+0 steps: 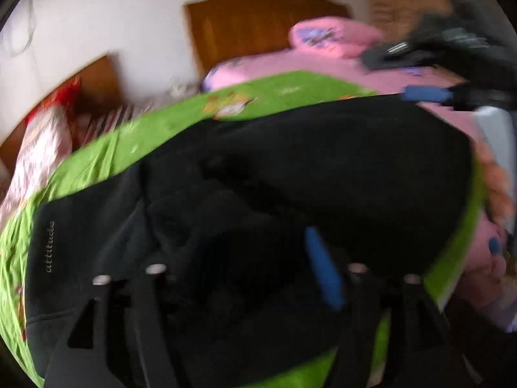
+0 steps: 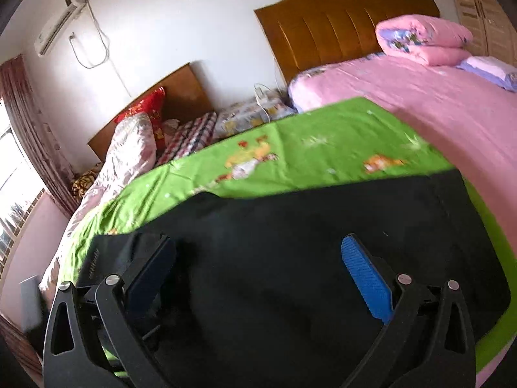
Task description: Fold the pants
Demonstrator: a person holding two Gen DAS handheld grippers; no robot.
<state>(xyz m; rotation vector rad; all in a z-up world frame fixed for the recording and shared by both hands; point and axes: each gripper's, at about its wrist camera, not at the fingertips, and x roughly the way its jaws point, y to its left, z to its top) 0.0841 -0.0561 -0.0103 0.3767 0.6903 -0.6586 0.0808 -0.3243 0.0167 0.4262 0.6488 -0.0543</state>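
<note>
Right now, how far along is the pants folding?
Partway, it seems. The black pants lie on the green sheet as a broad block, so some folding looks done. In hand: the left claw sits amid bunched cloth; blur hides whether it grips. The right claw hovers open above. Left: smoothing that bunched end and a final fold.

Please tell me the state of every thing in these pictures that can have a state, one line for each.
black pants: spread on the green sheet, bunched at one end, fold not finished
green sheet: lying over the bed, wrinkled
left gripper: too blurred to tell
right gripper: open, above the pants
pink quilt: folded, by the headboard
</note>
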